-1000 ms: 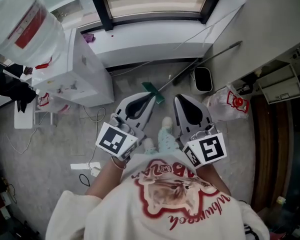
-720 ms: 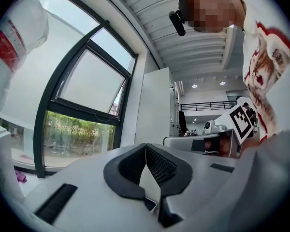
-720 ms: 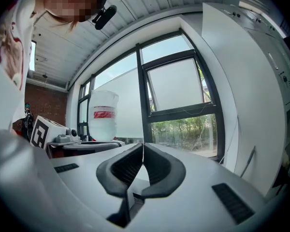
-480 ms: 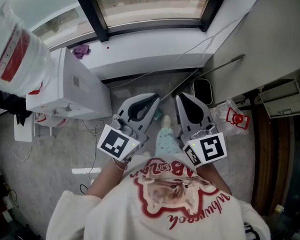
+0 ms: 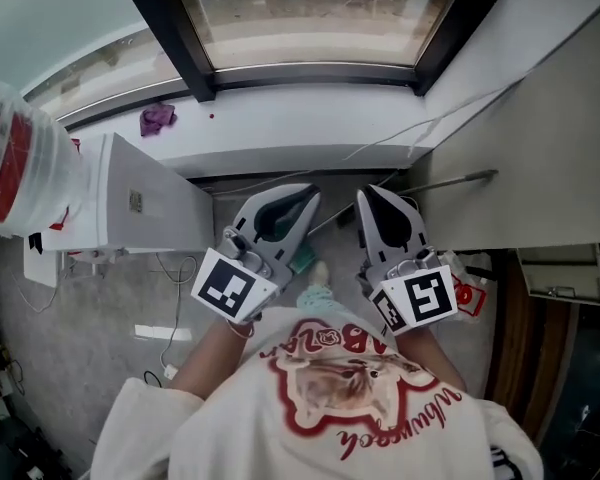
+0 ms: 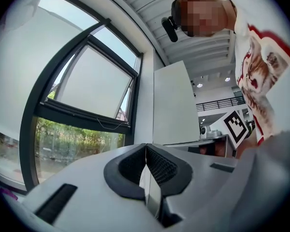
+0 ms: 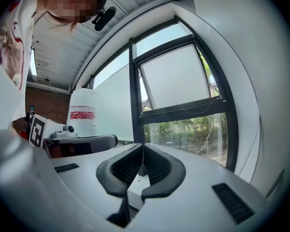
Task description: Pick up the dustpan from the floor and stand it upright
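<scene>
While standing at the black-framed window, holding two white tools side by side in front of the cream sweatshirt with the red print, both pointing away toward the white window sill. Clamping the left hand-held gripper fully shut, with ribbed black pads pressing together and nothing caught between. Doing the same with the right hand-held gripper: closed tight and empty. Touching the task's thing with neither one.

Seeing only a small piece of the green plastic dustpan down on the grey floor, peeking out just below the left hand-held gripper and between the two, close to the body. Seeing what looks like its long grey metal handle reaching off to the right, ending beside the pale wall there.

Standing just right of a white box-shaped water dispenser, with a clear water jug bearing a red label at the far left edge. Noting a purple cloth lying on the sill to the left, a white power strip lying on the floor near left, and a red-and-white plastic bag showing partly behind the right marker cube.
</scene>
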Motion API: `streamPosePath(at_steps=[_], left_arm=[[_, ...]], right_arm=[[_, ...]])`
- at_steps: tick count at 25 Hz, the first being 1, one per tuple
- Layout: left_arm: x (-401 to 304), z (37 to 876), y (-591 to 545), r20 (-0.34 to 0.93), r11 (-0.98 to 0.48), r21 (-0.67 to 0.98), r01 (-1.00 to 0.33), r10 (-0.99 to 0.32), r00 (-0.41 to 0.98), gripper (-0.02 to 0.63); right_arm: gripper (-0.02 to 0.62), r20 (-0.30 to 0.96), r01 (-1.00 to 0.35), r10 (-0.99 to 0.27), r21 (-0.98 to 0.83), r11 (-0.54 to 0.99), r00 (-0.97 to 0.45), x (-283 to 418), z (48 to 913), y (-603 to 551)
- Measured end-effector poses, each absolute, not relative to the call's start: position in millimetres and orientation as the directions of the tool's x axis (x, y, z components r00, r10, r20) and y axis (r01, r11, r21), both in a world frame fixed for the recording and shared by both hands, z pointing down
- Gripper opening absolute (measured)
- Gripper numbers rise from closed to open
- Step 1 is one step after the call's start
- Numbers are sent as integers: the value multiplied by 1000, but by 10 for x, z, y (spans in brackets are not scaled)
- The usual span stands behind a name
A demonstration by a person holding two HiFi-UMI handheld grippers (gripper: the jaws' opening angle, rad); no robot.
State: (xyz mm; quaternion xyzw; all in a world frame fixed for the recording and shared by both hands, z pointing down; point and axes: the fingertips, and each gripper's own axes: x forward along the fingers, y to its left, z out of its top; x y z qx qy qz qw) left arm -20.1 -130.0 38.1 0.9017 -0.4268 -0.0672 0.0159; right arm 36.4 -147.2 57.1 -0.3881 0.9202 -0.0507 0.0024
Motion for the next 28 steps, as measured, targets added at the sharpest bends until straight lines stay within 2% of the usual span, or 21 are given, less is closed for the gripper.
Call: streamPosePath(at_steps=[5,15,28], left_arm=[[-261,528,-1632,-79,-595,114,-795,-803,590,20],[-546,1017,-1940,3,-585,152,-797,-806,592,20],[-547,2475,-2351,103,-618,200,-761,-759,643,20]], right_arm=[[25,70,-682,-678,-103,724,-731,286,795,-1804],[26,189,-712,-688,-109,694,-700,175,1533,-1878],[25,326,-798,-737,-112,592,-593,359,3355,-2165]])
